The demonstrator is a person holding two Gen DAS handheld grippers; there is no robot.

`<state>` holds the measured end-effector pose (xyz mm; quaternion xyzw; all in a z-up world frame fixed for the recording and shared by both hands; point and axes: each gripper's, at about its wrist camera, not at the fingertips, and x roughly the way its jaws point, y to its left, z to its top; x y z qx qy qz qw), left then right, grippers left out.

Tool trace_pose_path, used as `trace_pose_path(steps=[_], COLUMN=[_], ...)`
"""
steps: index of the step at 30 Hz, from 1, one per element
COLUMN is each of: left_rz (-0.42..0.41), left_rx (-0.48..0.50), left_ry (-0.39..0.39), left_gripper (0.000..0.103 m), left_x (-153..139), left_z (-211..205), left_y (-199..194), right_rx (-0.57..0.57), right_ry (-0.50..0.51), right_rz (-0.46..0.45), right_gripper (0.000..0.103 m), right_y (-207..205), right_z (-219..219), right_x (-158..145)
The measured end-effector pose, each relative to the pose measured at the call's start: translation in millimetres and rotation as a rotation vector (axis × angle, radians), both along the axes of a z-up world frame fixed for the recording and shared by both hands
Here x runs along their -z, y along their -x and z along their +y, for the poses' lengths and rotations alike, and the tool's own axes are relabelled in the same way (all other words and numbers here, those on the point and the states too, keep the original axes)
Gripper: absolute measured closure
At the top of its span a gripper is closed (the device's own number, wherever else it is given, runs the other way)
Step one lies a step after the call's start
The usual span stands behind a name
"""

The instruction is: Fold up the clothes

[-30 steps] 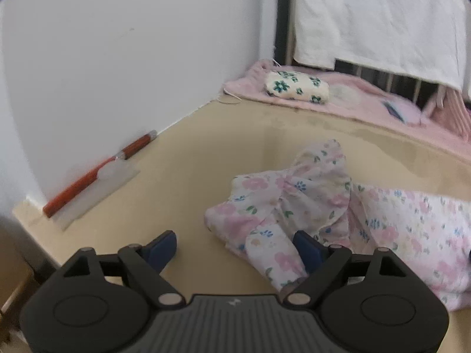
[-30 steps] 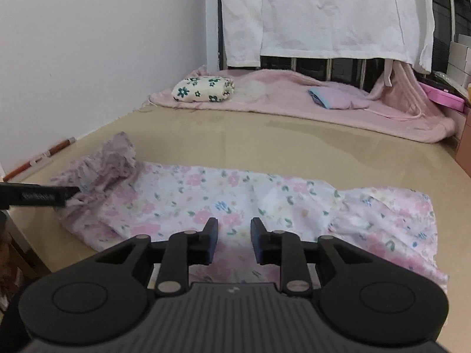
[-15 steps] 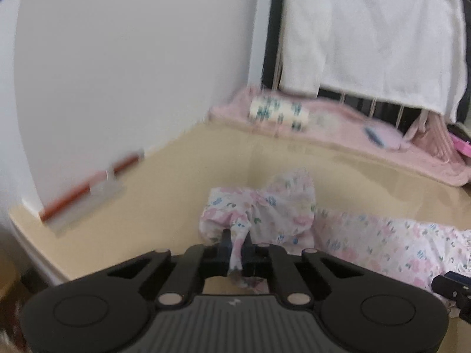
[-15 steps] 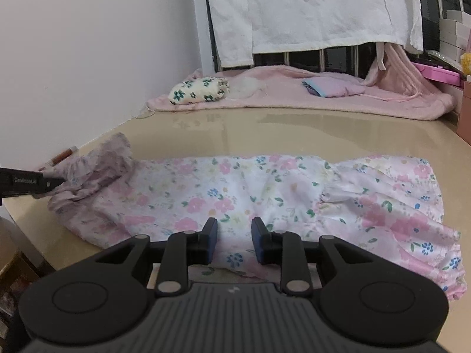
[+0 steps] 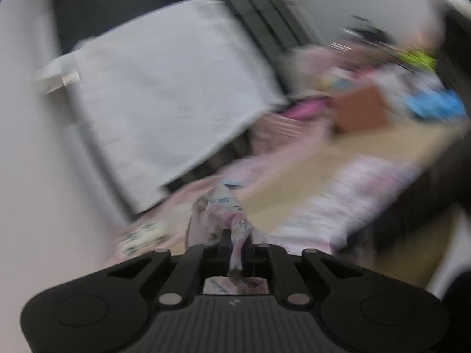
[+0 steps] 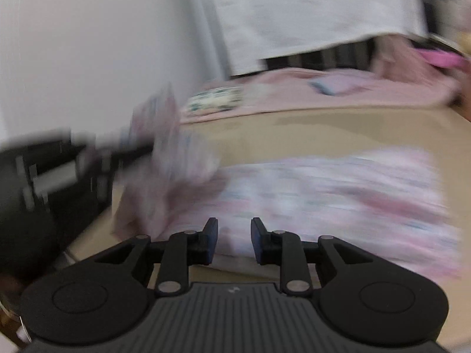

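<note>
A pink floral garment [image 6: 323, 188] lies spread across the beige table [image 6: 323, 129]. My left gripper [image 5: 237, 242] is shut on the garment's left end [image 5: 220, 214] and holds that end lifted and bunched; both views are blurred by motion. In the right wrist view the left gripper [image 6: 97, 153] shows at the left with the raised cloth [image 6: 164, 135]. My right gripper [image 6: 234, 238] is open a little and empty, just above the garment's near edge.
A folded green-flowered cloth [image 6: 217, 100] and a pink blanket [image 6: 368, 88] lie at the table's far side under a hanging white towel [image 6: 309, 14]. A white wall [image 6: 88, 44] runs along the left. Boxes and clutter [image 5: 382, 94] stand at the right.
My left gripper closed on the garment's left end, then lifted it and swung rightward with it. My right gripper stayed slightly open and shifted a little over the garment's near edge.
</note>
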<state>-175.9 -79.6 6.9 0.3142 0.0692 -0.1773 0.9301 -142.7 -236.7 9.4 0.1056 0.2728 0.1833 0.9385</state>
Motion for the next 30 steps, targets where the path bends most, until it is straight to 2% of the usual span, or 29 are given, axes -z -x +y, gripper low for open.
trace_pose_path(steps=[3,4,5,7,8,9,10,11,12,14,16,17,19,21,22,23,24,25,26,28,30], left_rz=[-0.013,-0.014,-0.022,-0.040,-0.039,-0.037,-0.036,-0.034,-0.030,0.005,0.087,0.138,0.203,0.241,0.282,0.327,0.370,0.394,0.395,0.386,0.383], left_rx=[0.037,0.026,0.020,0.011,0.007,0.002,-0.003,-0.009,-0.014,-0.033,-0.060,-0.075,-0.086,-0.082,-0.071,-0.059,-0.050,-0.049,-0.051,-0.047,-0.026], left_ry=[-0.127,-0.155,-0.177,-0.208,-0.214,-0.213,-0.210,-0.208,-0.201,-0.141,-0.003,0.064,0.157,0.207,0.221,0.233,0.241,0.242,0.230,0.199,0.176], left_gripper=[0.098,0.094,0.093,0.090,0.079,0.069,0.055,0.050,0.049,0.046,0.040,0.040,0.040,0.044,0.055,0.068,0.072,0.079,0.084,0.086,0.086], left_x=[25.6,31.9,35.8,41.3,42.2,41.4,40.2,38.9,34.5,21.2,2.5,-4.5,-10.0,-9.6,-8.1,-6.4,-3.7,-1.0,1.3,5.0,6.4], left_z=[-22.4,-28.1,-31.6,-36.0,-36.0,-33.6,-30.8,-27.9,-20.6,3.3,35.1,49.1,66.4,70.1,70.6,71.1,70.7,67.6,63.1,56.3,56.6], left_y=[0.8,-0.1,0.4,2.8,4.4,7.8,11.7,15.5,22.2,32.9,35.7,31.0,14.6,-4.5,-13.4,-22.2,-27.5,-31.3,-32.1,-30.8,-30.0], right_rx=[-0.009,-0.025,-0.047,-0.077,-0.080,-0.077,-0.074,-0.073,-0.073,-0.084,-0.094,-0.082,-0.039,-0.013,-0.006,0.000,0.011,0.024,0.033,0.045,0.052], right_ry=[-0.167,-0.222,-0.273,-0.338,-0.359,-0.376,-0.392,-0.408,-0.423,-0.490,-0.573,-0.585,-0.540,-0.489,-0.474,-0.461,-0.441,-0.409,-0.374,-0.309,-0.328], right_rz=[0.040,0.054,0.068,0.095,0.130,0.177,0.224,0.270,0.315,0.363,0.394,0.397,0.384,0.368,0.352,0.332,0.315,0.300,0.287,0.270,0.298], right_gripper=[0.075,0.061,0.042,0.029,0.029,0.032,0.051,0.066,0.089,0.093,0.093,0.093,0.091,0.088,0.085,0.076,0.069,0.059,0.056,0.053,0.050], right_y=[-2.4,-6.7,-13.5,-32.0,-45.7,-59.0,-72.4,-83.7,-93.1,-104.0,-111.9,-113.4,-113.3,-111.2,-108.8,-105.3,-100.5,-93.7,-86.2,-70.9,-55.7], right_z=[-32.9,-36.8,-35.0,-22.8,-15.4,-8.3,-1.2,4.0,7.4,5.3,-2.0,-7.3,-14.7,-14.2,-13.3,-12.7,-12.6,-13.5,-15.1,-19.1,-26.2], right_x=[-11.8,-13.4,-12.9,-10.0,-4.9,0.6,6.0,12.0,18.5,27.2,34.3,36.3,37.4,37.4,35.8,33.1,28.9,22.6,15.9,4.3,3.2])
